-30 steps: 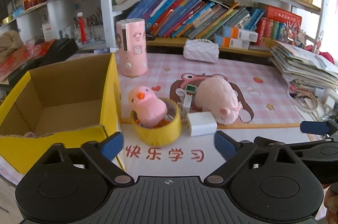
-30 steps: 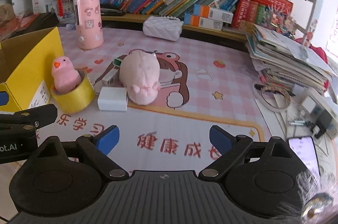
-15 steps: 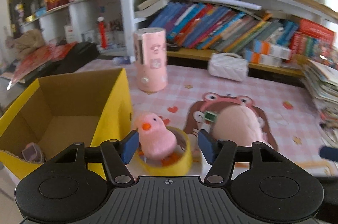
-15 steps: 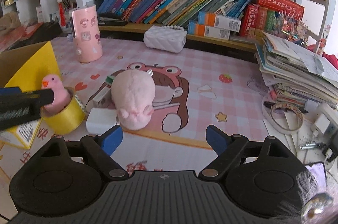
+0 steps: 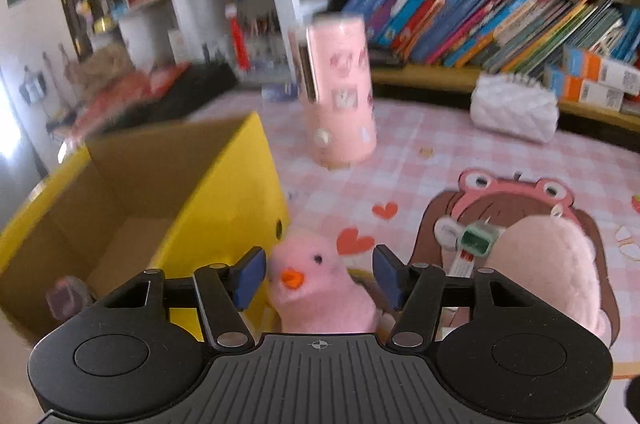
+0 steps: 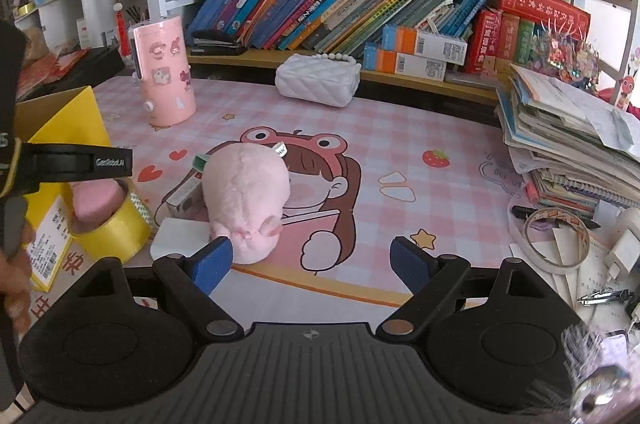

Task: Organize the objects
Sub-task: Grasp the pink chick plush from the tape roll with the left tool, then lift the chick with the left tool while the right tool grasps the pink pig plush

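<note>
Only our left wrist view shows the chick's (image 5: 320, 284) orange beak and eye between our left gripper's (image 5: 318, 276) spread pads; the right view shows it sitting in the yellow tape roll (image 6: 108, 232) beside the box (image 6: 60, 128). Our right gripper (image 6: 310, 262) hangs spread, empty, before the pink plush (image 6: 244, 196).

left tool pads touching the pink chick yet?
Apart. The left wrist view shows the left tool open around the pink chick plush, with a visible gap beside each blue pad; the chick sits in the yellow tape roll.
</note>
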Tool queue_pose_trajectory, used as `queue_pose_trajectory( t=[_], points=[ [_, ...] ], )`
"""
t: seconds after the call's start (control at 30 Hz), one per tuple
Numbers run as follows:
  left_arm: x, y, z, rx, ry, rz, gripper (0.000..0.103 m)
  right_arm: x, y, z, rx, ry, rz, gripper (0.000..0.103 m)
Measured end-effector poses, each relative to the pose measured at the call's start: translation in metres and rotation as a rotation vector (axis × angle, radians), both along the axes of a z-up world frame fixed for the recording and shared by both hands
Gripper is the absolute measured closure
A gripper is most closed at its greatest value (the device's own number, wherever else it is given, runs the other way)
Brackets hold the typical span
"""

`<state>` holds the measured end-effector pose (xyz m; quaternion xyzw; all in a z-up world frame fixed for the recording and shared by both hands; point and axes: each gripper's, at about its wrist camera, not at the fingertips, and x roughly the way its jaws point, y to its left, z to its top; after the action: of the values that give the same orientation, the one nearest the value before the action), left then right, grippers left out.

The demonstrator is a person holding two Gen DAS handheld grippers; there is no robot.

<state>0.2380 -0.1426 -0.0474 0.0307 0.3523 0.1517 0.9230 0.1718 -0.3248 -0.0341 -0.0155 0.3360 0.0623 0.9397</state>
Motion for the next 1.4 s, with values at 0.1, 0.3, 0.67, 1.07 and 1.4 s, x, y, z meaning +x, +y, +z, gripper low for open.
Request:
queue_pose_trajectory(
  t=[0.1,0.3,0.67,1.07,1.4],
  points=[
    [0.004,0.007,-0.007,-0.028,0.016,0.000,0.051,0.001,-0.004,0.000,-0.003,-0.005,-0.004,0.017],
    [0.001,0.018,-0.007,-0.087,0.004,-0.022,0.062,0.003,-0.008,-0.002,0.006,-0.001,-0.023,0.017],
    [-0.007,0.051,-0.004,-0.160,-0.036,-0.085,0.063,0.006,0.003,-0.002,0.012,-0.003,0.003,0.017],
    [-0.042,0.050,0.040,-0.255,-0.182,-0.230,0.065,0.030,0.021,0.004,0.011,-0.048,0.034,0.015],
    [-0.071,0.058,0.072,-0.332,-0.246,-0.250,0.065,0.095,0.050,-0.017,0.040,0.048,0.089,0.007]
  ],
)
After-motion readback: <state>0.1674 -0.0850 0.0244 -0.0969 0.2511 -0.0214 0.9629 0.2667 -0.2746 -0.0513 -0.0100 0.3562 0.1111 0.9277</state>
